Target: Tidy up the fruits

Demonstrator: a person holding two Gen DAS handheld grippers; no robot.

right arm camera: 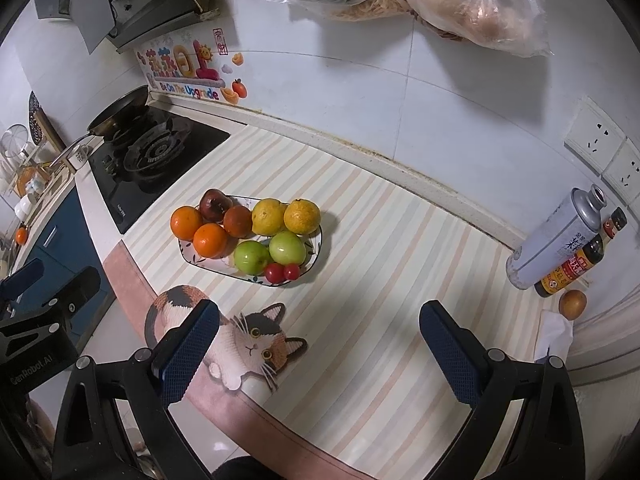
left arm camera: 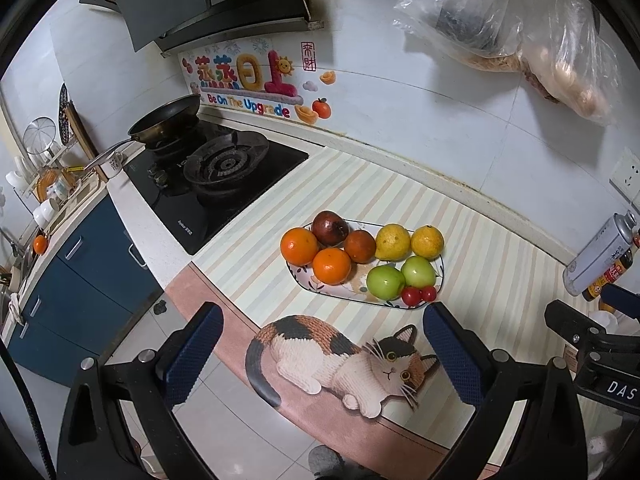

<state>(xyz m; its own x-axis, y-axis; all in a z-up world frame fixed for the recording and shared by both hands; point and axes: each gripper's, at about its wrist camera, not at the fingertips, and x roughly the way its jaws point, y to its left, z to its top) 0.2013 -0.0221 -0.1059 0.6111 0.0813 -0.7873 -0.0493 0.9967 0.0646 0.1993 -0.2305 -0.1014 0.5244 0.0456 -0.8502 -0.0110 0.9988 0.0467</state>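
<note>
A patterned oval plate (left arm camera: pixel 320 289) (right arm camera: pixel 316 266) sits on the striped cat mat. It holds oranges (left arm camera: pixel 299 245) (right arm camera: pixel 186 223), a dark red fruit (left arm camera: pixel 329 227) (right arm camera: pixel 215 205), two yellow citrus (left arm camera: pixel 393 241) (right arm camera: pixel 268 216), two green fruits (left arm camera: pixel 386 282) (right arm camera: pixel 251 257) and two cherry tomatoes (left arm camera: pixel 411 295) (right arm camera: pixel 274 272). My left gripper (left arm camera: pixel 320 322) is open and empty, near the mat's front edge, short of the plate. My right gripper (right arm camera: pixel 319 319) is open and empty, to the right of the plate. A brown round fruit (right arm camera: pixel 573 303) lies by the bottles at the right.
A gas stove (left arm camera: pixel 224 172) with a frying pan (left arm camera: pixel 166 122) is at the left. A metal can (right arm camera: pixel 554 236) and a sauce bottle (right arm camera: pixel 580 256) stand at the right. Plastic bags (left arm camera: pixel 520 36) hang on the wall. The counter edge drops off at the front.
</note>
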